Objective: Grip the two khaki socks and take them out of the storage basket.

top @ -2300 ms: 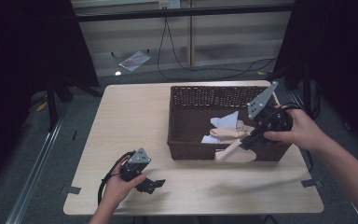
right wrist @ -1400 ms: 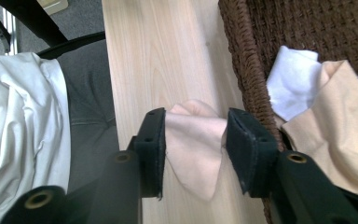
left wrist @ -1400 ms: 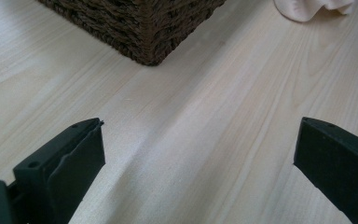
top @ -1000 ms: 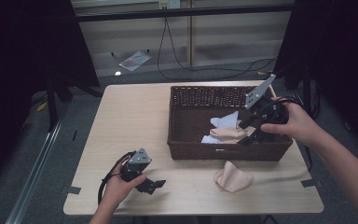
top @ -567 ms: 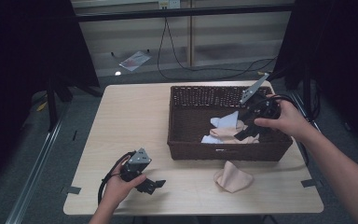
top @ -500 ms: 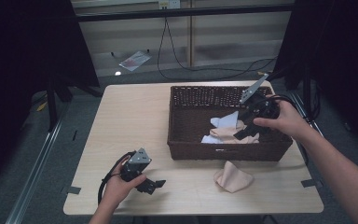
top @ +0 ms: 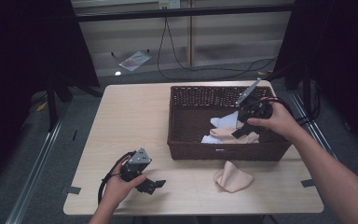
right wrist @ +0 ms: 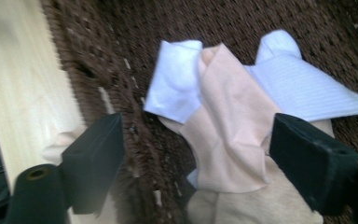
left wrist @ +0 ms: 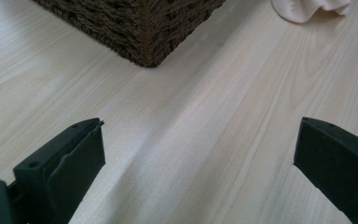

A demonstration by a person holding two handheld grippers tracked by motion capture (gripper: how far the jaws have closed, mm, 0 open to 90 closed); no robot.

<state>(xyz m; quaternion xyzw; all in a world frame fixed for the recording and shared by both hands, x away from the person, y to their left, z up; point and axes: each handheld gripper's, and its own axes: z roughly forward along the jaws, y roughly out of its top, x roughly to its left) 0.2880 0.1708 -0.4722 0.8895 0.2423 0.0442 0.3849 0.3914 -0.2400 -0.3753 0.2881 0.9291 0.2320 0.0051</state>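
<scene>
A brown wicker basket (top: 223, 153) stands on the right half of the table. In it lie a peach cloth (right wrist: 233, 140), a small white cloth (right wrist: 177, 84) and a ribbed white cloth (right wrist: 303, 88). My right gripper (top: 243, 132) points down into the basket, just above this heap. Its jaws have just been closing a little but are still wide apart; the peach cloth lies below the gap and neither pad presses on it. Another peach cloth (top: 233, 176) lies on the table in front of the basket. My left gripper (top: 152, 185) rests open on the table near the front left.
The basket's near corner (left wrist: 144, 28) and the edge of the loose peach cloth (left wrist: 307, 7) show ahead of the left gripper (left wrist: 200, 140), with bare wood (left wrist: 205, 116) between. Cables and a paper lie on the floor behind the table.
The right gripper let go of a peach cloth, which now lies in front of the basket, then swung back over the basket and sank toward the cloths inside. The left hand stayed put.
</scene>
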